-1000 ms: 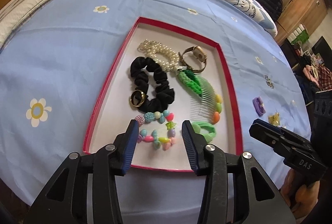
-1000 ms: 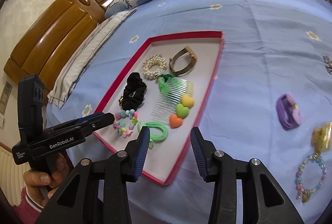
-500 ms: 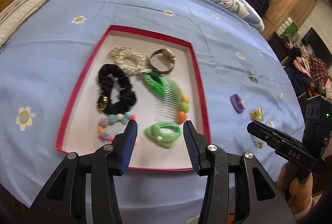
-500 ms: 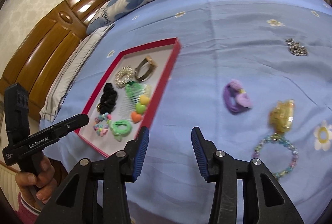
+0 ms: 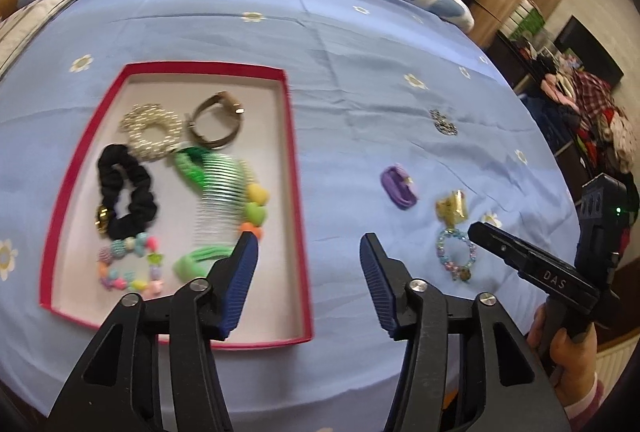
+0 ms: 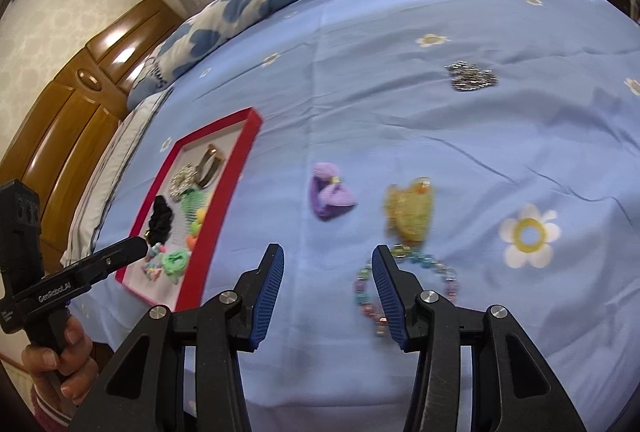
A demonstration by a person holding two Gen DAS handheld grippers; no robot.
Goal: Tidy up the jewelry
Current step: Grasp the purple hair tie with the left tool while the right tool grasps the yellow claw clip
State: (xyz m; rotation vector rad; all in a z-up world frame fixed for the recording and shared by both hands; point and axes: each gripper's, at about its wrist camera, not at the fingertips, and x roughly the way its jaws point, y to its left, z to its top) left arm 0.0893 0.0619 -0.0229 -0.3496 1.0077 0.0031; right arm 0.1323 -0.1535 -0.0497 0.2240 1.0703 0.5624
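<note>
Both fingers [image 6: 382, 278] spread empty; my red tray [image 5: 294, 168] holds most pieces, four remain on the bed [image 6: 440, 120].

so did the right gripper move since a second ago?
Yes. The right gripper swung right, off the red tray, toward the purple tie.
</note>
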